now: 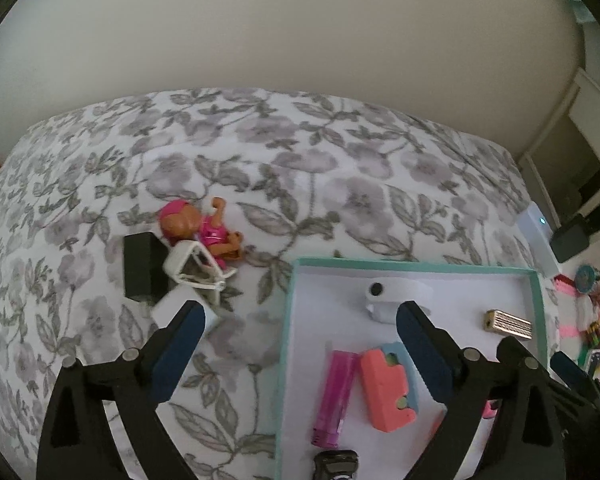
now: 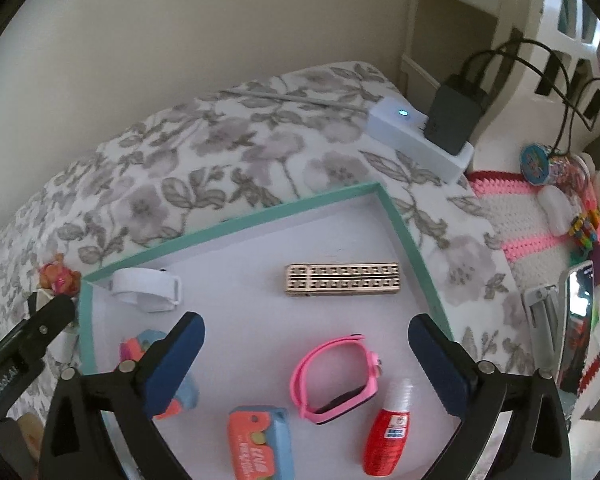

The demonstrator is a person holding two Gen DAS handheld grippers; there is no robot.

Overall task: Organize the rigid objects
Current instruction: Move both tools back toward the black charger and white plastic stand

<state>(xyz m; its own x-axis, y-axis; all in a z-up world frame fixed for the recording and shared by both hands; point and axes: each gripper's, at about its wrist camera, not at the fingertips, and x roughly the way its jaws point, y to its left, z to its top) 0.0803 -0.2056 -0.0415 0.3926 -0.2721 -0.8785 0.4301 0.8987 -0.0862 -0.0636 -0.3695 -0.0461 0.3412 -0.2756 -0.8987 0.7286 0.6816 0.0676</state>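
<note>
A teal-rimmed white tray (image 1: 290, 320) (image 2: 404, 232) lies on a floral bedspread. In it are a white strap (image 1: 396, 294) (image 2: 146, 288), a gold perforated bar (image 1: 508, 322) (image 2: 342, 278), a pink lighter (image 1: 334, 396), coral-and-blue cases (image 1: 388, 386) (image 2: 258, 442), a pink watch (image 2: 332, 376) and a red bottle (image 2: 384, 436). Outside the tray, to its left, lie a pink doll (image 1: 204, 228), a white frame piece (image 1: 196, 272) and a black block (image 1: 142, 266). My left gripper (image 1: 300, 316) is open and empty over the tray's left rim. My right gripper (image 2: 306, 330) is open and empty above the watch.
A white power strip (image 2: 416, 136) with a black adapter (image 2: 454, 116) sits at the bed's far right corner. A crocheted pink-and-white mat (image 2: 516, 216) with small toys and a phone (image 2: 578, 320) on a stand lies to the right. A wall runs behind the bed.
</note>
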